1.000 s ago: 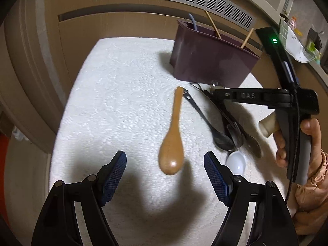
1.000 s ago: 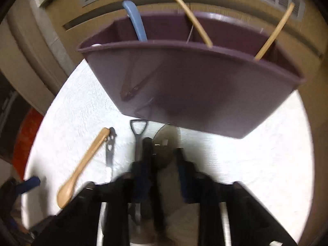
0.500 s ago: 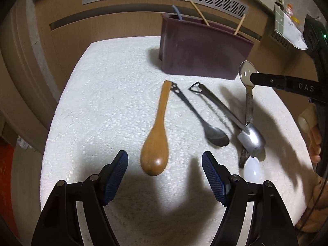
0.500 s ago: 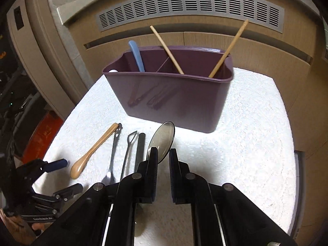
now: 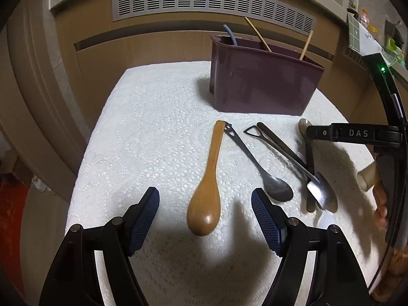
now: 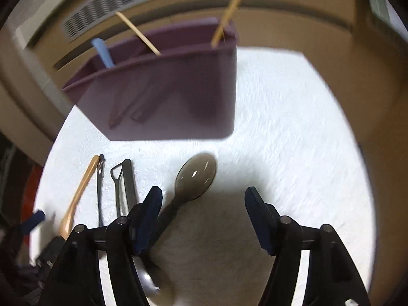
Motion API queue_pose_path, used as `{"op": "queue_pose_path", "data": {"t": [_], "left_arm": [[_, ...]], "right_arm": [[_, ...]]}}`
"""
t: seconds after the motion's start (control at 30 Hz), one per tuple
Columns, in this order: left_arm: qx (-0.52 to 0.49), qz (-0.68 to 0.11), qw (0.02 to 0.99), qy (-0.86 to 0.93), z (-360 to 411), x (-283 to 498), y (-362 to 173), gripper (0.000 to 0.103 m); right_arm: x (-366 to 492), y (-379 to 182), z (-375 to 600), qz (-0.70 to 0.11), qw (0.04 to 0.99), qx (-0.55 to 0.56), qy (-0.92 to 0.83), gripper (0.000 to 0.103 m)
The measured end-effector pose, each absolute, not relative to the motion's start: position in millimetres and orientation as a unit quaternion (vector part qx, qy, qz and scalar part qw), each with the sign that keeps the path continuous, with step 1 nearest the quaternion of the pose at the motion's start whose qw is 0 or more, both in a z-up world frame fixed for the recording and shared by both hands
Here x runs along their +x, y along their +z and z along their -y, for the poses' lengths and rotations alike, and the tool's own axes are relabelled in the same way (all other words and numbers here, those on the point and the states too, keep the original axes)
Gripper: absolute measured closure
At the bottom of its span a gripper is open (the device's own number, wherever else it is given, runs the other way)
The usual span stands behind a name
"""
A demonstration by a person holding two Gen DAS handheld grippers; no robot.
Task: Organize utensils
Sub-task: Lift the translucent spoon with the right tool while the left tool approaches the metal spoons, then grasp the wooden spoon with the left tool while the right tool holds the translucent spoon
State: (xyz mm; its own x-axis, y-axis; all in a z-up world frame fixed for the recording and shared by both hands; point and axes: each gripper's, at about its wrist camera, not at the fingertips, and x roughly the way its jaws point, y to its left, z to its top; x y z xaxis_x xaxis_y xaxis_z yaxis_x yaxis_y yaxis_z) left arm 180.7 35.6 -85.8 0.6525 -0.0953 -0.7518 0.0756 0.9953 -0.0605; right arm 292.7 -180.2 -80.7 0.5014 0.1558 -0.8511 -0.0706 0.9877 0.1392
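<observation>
Right hand-held gripper (image 6: 202, 219) has just been opening its jaws, and the dark translucent plastic spoon (image 6: 195, 177) lies loose on the desk, its handle beside the left pad, nothing clamped. That looks like a re-grip: next it needs a firmer hold on the slim handle, then a lift to the purple plastic utensil caddy (image 6: 165, 89) behind. Left hand-held gripper (image 5: 205, 219) hangs spread over the smooth wooden spoon (image 5: 206, 191). Slender steel spoons (image 5: 274, 188) lie alongside on the knobbly white desk cloth (image 5: 153, 132).

white textured cloth (image 5: 158, 132), slatted vent grille (image 5: 209, 2)
</observation>
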Motion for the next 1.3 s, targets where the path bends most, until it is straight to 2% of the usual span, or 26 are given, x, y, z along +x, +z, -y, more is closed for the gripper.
{"op": "queue_pose_path", "data": {"t": [0.13,0.17,0.2,0.23,0.27,0.3,0.43,0.53,0.7,0.77,0.87,0.97,1.0,1.03,1.1,1.3], "left_arm": [[-0.021,-0.412,0.91,-0.047,-38,183,-89,0.028],[-0.025,-0.412,0.909,-0.048,-40,183,-89,0.028],[-0.028,-0.412,0.909,-0.05,-42,183,-90,0.028],[-0.03,-0.412,0.909,-0.051,-43,183,-90,0.028],[-0.033,-0.414,0.908,-0.049,-43,182,-89,0.028],[-0.035,-0.415,0.908,-0.051,-45,182,-89,0.028],[-0.048,-0.42,0.903,-0.076,-50,187,-84,0.028],[-0.05,-0.427,0.895,-0.119,-49,200,-78,0.029],[0.004,-0.467,0.868,-0.171,-32,253,-67,0.066],[0.04,-0.49,0.856,-0.164,-22,273,-72,0.072],[0.07,-0.528,0.833,-0.148,-13,299,-84,0.076],[0.086,-0.549,0.82,-0.134,-6,312,-95,0.076],[0.09,-0.549,0.82,-0.131,-4,313,-96,0.077],[0.093,-0.546,0.822,-0.129,-2,314,-96,0.077],[0.09,-0.543,0.824,-0.131,2,316,-96,0.09],[0.045,-0.505,0.853,-0.122,-4,295,-89,0.09]], "right_arm": [[299,-84,161,-0.493,0.868,0.047,0.033,0.037],[301,-84,151,-0.492,0.869,0.033,0.04,0.042],[304,-86,140,-0.497,0.866,0.012,0.046,0.055],[305,-88,131,-0.499,0.865,-0.015,0.047,0.061],[304,-87,123,-0.493,0.868,-0.047,0.047,0.073],[302,-87,116,-0.488,0.869,-0.065,0.06,0.078],[291,-74,115,-0.458,0.879,-0.092,0.094,0.078],[285,-56,136,-0.441,0.886,-0.066,0.127,0.078],[275,-29,172,-0.414,0.898,-0.034,0.148,0.078],[272,-23,175,-0.405,0.901,-0.032,0.151,0.079],[264,-18,180,-0.399,0.902,-0.03,0.163,0.079],[263,-18,186,-0.394,0.902,-0.029,0.176,0.08],[264,-19,186,-0.393,0.901,-0.028,0.18,0.092],[263,-19,188,-0.394,0.9,-0.027,0.183,0.095],[265,-19,190,-0.39,0.901,-0.022,0.19,0.094],[268,-22,180,-0.391,0.899,-0.023,0.193,0.092]]}}
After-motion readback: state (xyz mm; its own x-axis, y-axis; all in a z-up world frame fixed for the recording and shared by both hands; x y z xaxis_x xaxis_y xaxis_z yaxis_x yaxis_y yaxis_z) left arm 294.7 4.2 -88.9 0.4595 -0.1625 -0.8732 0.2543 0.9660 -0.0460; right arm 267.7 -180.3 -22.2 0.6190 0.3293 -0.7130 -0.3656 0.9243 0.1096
